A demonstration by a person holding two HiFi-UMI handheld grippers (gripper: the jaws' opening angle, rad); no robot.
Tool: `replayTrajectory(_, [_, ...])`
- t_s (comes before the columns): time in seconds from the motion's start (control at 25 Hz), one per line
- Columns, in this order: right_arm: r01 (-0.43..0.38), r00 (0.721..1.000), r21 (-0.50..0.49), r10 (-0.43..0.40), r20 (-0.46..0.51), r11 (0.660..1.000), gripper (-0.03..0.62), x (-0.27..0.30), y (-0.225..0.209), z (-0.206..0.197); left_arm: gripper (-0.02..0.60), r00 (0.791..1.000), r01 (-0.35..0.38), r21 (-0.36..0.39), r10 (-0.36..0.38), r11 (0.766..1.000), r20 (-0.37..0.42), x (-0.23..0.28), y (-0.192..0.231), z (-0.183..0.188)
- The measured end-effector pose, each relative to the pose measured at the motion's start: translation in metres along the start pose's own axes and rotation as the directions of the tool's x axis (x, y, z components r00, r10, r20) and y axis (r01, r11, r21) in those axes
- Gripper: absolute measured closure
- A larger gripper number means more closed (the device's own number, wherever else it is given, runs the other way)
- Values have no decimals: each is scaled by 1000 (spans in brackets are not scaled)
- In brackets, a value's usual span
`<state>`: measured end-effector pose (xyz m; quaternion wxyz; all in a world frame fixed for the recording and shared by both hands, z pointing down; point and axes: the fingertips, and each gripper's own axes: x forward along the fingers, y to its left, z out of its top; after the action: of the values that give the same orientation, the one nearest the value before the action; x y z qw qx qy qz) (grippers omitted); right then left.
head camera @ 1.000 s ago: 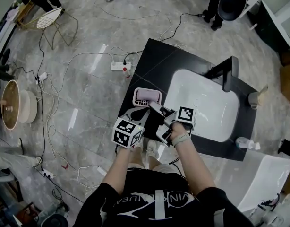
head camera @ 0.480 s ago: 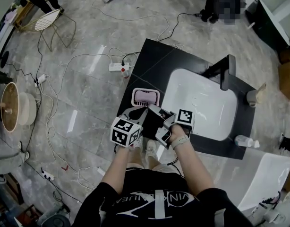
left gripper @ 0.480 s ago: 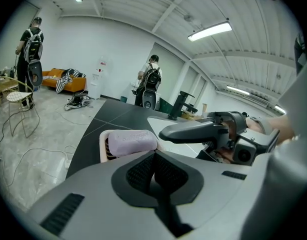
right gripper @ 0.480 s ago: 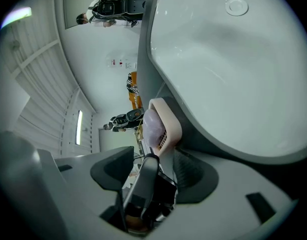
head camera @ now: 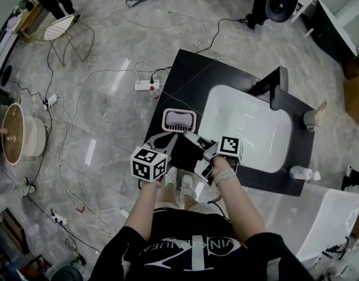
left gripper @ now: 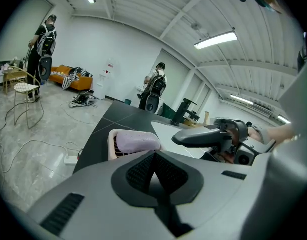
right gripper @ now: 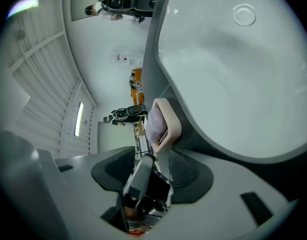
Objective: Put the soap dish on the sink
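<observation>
the pink soap dish [head camera: 179, 120] sits on the black worktop [head camera: 191, 78] near frame centre, just left of the white sink [head camera: 249, 127]. just below it, the left claw [left gripper: 153, 169] is pressed together on nothing, and the right claw [right gripper: 152, 156] is parted and empty.

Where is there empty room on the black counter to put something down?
The biggest bare patch is the counter corner behind the soap dish, left of the white basin, reaching toward the faucet. The front edge is crowded: the left tool and right tool are there. The narrow right strip holds a bottle and a cup.
</observation>
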<state>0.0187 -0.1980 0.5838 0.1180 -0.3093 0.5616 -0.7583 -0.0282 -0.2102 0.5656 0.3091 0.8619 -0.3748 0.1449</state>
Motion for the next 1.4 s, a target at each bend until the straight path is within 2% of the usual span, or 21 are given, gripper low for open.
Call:
replayTrajectory(0.24, [11,1000,-167,-12,-4,986,469,-2,12,-2,568,999,-34,1,34,999,17,-15,8,4])
replayTrajectory(0.4, [14,1000,-288,-13,8,958,517,-5,20,-2,568,998,-55,4,55,998,36,-25,13,10])
replayTrajectory(0.6, [5,999,-389,11,39,921,546,-11,32,3,568,994,-84,12,83,996,71,-38,21,18])
replayTrajectory(0.92, [48,995,-560,10,100,827,554,-28,42,17,568,986,-119,35,114,992,124,-55,26,32])
replayTrajectory(1.04, [70,992,-628,12,125,775,556,-34,48,20,568,983,-127,41,120,991,142,-63,27,37])
replayTrajectory(1.16, [90,990,-702,15,142,707,559,-39,57,21,568,979,-132,49,122,990,164,-71,27,43])
replayTrajectory(1.4, [152,983,-845,8,182,512,562,-46,75,22,568,969,-157,72,139,985,205,-84,27,55])
